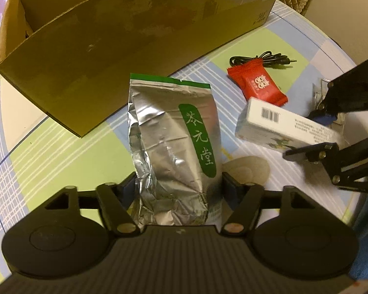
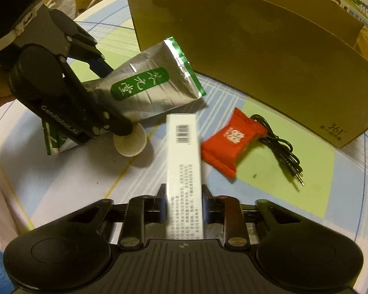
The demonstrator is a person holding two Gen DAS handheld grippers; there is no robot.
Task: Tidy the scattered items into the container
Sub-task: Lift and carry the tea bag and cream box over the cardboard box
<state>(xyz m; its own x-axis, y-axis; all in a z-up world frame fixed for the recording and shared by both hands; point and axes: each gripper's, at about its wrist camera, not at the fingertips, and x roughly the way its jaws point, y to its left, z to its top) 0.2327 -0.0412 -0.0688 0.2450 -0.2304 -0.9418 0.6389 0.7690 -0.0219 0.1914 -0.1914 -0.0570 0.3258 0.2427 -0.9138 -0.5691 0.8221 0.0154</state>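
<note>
The left claw [image 1: 179, 191] is clamped on the lower part of a crinkled silver foil pouch with a green label [image 1: 174, 137], its pads pressing both side edges. The right claw [image 2: 184, 203] is clamped across the near end of a long white cardboard carton with a barcode [image 2: 182, 161], which juts forward from its pads. Both loads point toward the large open brown cardboard box [image 1: 125, 34], the landmark here.

Judged from this, the step is carrying both over the box's near wall. The pouch is soft and held low, so it may sag; lift it high enough for its green-edged top to pass the rim before letting go. Keep the carton level, since it is gripped at one end.

In front of the box, on the checked desk [image 2: 277, 171], a red candy wrapper [image 2: 229, 144] lies touching a coiled black audio cable [image 2: 282, 152]; a round beige disc [image 2: 130, 142] lies farther from the box, beneath the left claw.
</note>
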